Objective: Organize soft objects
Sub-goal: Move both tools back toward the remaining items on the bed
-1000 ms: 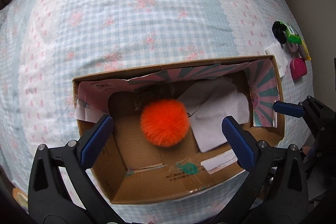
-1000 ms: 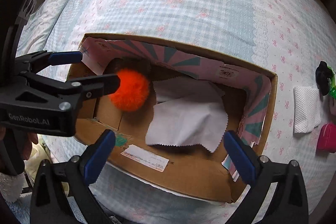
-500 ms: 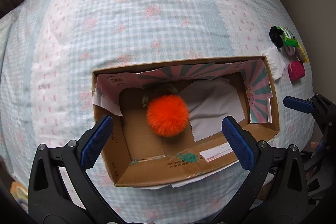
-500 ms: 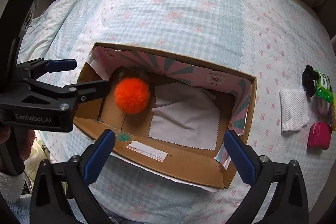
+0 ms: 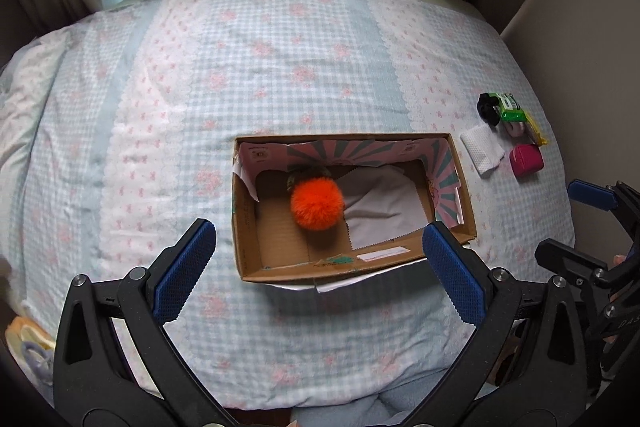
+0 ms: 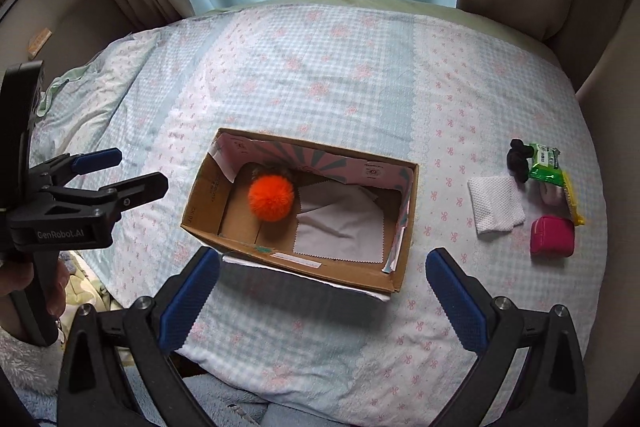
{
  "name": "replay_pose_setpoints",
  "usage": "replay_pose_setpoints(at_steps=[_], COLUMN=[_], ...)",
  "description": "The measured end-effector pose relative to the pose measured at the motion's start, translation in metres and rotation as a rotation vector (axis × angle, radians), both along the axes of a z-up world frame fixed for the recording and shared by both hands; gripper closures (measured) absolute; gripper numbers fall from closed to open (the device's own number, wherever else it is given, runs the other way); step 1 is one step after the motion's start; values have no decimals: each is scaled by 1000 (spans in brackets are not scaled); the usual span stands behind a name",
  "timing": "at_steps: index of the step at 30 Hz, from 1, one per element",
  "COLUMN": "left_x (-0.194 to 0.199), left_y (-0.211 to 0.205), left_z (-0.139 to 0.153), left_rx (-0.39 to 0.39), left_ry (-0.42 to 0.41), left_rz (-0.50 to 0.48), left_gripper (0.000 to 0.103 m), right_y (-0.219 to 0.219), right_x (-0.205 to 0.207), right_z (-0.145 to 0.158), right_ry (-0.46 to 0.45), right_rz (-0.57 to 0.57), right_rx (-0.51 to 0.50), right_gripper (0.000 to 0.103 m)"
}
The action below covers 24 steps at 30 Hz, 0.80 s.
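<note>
A cardboard box (image 5: 246, 227) (image 6: 200, 203) lies on the bed. Inside it an orange pom-pom (image 5: 317, 203) (image 6: 271, 197) rests beside a grey cloth (image 5: 382, 203) (image 6: 336, 223), with a furry brownish thing partly hidden behind the pom-pom. My left gripper (image 5: 318, 269) is open and empty, held back from the box's near wall; it also shows at the left of the right wrist view as the left gripper (image 6: 132, 173). My right gripper (image 6: 322, 297) is open and empty too, hovering near the box's front edge.
On the bed right of the box lie a white folded wipe (image 6: 495, 209) (image 5: 482, 149), a pink pouch (image 6: 552, 237) (image 5: 526, 161), a green wipes pack (image 6: 544, 163), a black fuzzy item (image 6: 518, 159) and a yellow packet (image 6: 572, 201). Curtains and a wall stand behind the bed.
Both grippers have pulled back and up from the box, so it looks smaller and more of the bed shows. The pom-pom and cloth stay in the box.
</note>
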<state>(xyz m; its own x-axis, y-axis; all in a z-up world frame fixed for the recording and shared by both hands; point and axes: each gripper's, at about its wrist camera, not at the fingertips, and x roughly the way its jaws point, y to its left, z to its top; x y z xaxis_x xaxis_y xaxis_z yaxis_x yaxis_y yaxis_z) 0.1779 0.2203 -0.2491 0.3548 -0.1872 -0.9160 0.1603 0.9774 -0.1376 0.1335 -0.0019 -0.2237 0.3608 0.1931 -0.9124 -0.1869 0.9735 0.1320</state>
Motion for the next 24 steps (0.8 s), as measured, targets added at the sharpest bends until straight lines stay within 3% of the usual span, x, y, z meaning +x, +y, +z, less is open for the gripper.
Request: replay_pose_setpoints(at_steps=[6,14,24], left_x=[-17,-23,-32], left_y=[-11,-70,-185], left_z=[30,65,77], left_rx=[-5,-13,-44], left_ry=[-70,-164,-178], left_rz=[-23,-65,-9], left_gripper=[0,0,0], right_y=[-42,-124,-252], right_x=[-21,-34,-12], right_z=[40,69,67], right_ry=[-86,-155,-185], right_rz=[-137,-257,-230], right_rx=[-15,8,99], right_gripper=[0,0,0])
